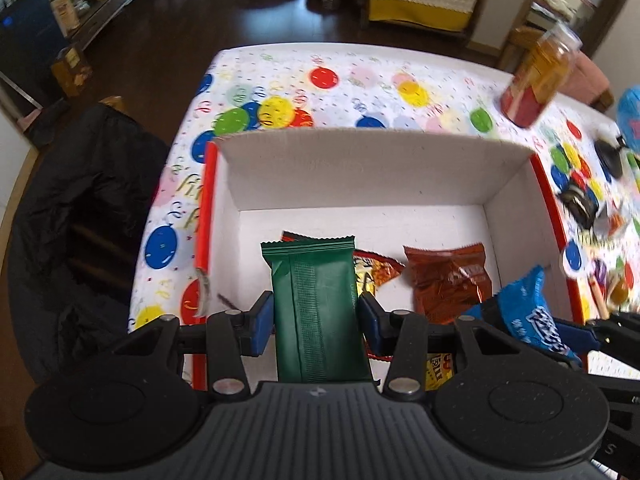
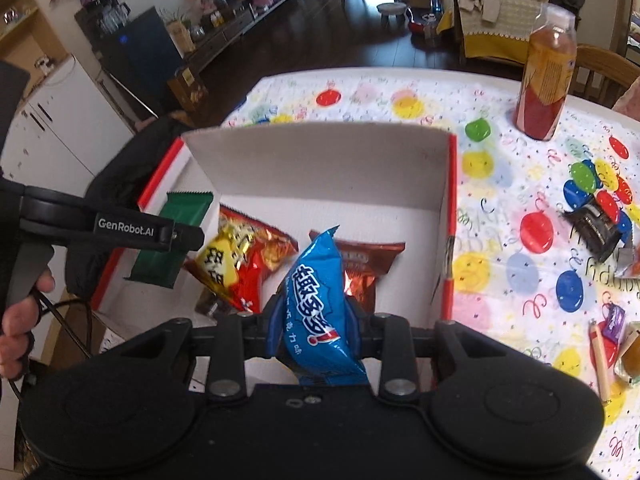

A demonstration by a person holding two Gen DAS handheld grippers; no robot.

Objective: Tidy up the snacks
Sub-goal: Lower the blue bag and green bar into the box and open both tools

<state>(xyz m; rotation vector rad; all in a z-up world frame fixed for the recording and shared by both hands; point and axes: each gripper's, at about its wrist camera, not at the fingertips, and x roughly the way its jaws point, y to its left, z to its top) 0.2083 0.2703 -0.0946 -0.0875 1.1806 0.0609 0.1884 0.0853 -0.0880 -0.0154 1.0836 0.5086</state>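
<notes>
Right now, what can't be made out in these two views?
- Left wrist view: the bottle and the small items right of the box are motion-blurred.
- Left wrist view: the blue packet is partly covered by the gripper body.
- Right wrist view: the dark wrapper has unreadable print.

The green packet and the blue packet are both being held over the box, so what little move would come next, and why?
Probably lower both a little further and let go. The left gripper holds the green packet and the right gripper the blue packet, both above the open box, where a red and yellow bag and a brown bag already lie.
</notes>
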